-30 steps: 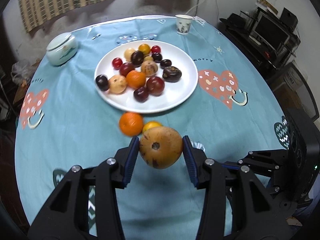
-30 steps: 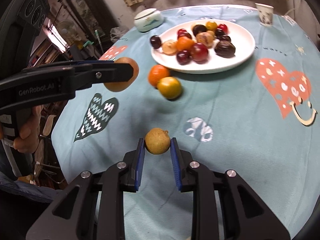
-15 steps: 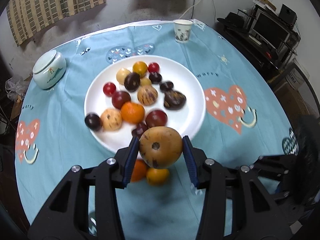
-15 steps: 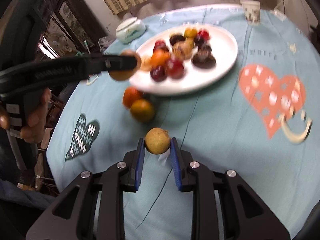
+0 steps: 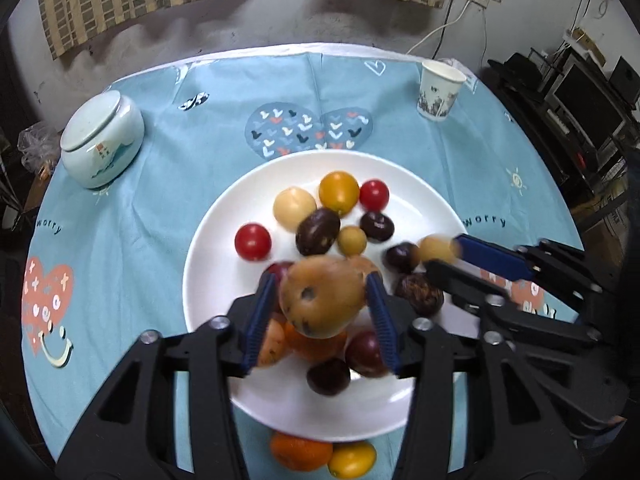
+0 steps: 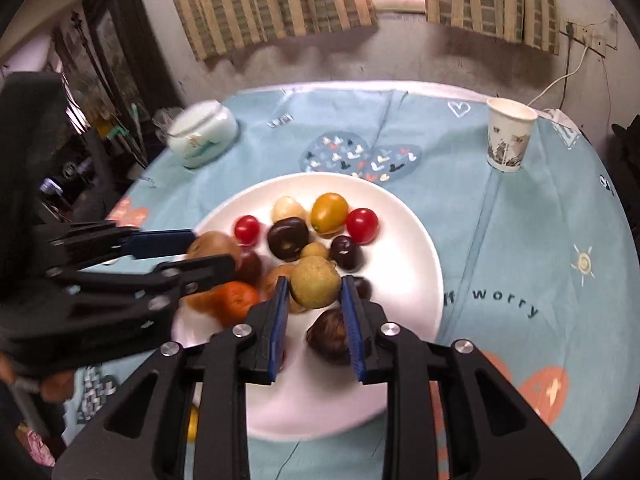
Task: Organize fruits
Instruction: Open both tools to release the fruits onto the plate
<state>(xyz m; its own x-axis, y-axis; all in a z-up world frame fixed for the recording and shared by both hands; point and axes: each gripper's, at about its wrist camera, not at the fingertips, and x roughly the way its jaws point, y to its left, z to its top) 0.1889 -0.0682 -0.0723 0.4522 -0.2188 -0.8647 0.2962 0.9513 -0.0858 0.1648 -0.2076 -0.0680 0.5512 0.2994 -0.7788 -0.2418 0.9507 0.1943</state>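
both jaws opening over white plate [image 5: 208, 264]; fruit between each

Counted: two red cherry tomatoes [image 5: 253, 241] beyond the fingers, one white plate [image 5: 208, 264], one paper cup [image 5: 439, 90], one lidded jar [image 5: 102, 140], two grippers [image 5: 322, 312].

Both wrist views overlook the plate [image 5: 208, 264] closely.

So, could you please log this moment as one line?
left gripper: jaws opening, brown fruit between | right gripper: jaws opening, yellow-green fruit between | both over plate
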